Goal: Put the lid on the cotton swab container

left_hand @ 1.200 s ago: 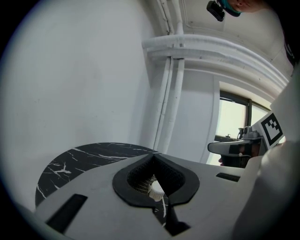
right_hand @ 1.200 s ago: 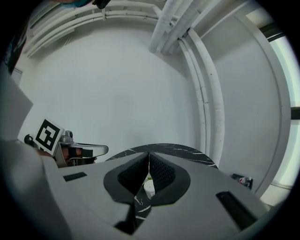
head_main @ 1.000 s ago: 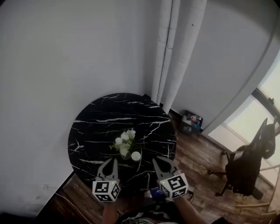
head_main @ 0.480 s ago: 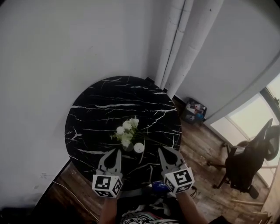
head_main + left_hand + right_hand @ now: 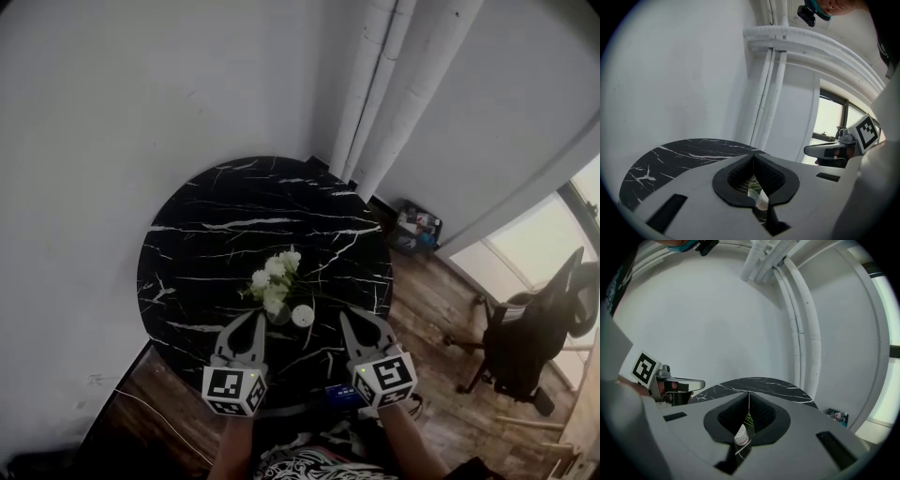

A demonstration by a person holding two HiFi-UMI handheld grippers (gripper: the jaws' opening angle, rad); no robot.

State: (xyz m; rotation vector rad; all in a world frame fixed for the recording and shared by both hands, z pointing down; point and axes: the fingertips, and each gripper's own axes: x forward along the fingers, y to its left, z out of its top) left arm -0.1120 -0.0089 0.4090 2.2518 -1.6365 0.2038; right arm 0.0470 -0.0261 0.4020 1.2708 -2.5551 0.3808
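On the round black marble table [image 5: 216, 234] a small white cotton swab container [image 5: 302, 316] stands next to a vase of white flowers [image 5: 272, 284]. I cannot tell whether its lid is on. My left gripper [image 5: 254, 319] hovers over the table's near edge, left of the container, jaws shut and empty. My right gripper [image 5: 346, 320] is level with it, right of the container, also shut on nothing. Through the hole behind the shut jaws, the container [image 5: 761, 200] shows in the left gripper view and the container [image 5: 740, 436] shows in the right gripper view.
White pipes [image 5: 375, 84] run up the wall corner behind the table. A black office chair [image 5: 534, 337] stands on the wooden floor at the right, and a small bag [image 5: 414, 230] sits by the wall. A blue object [image 5: 339, 394] lies below the right gripper.
The head view has shifted, so the table sits higher and larger in the picture. Both grippers stay shut near the table's front edge, a little closer to the container.
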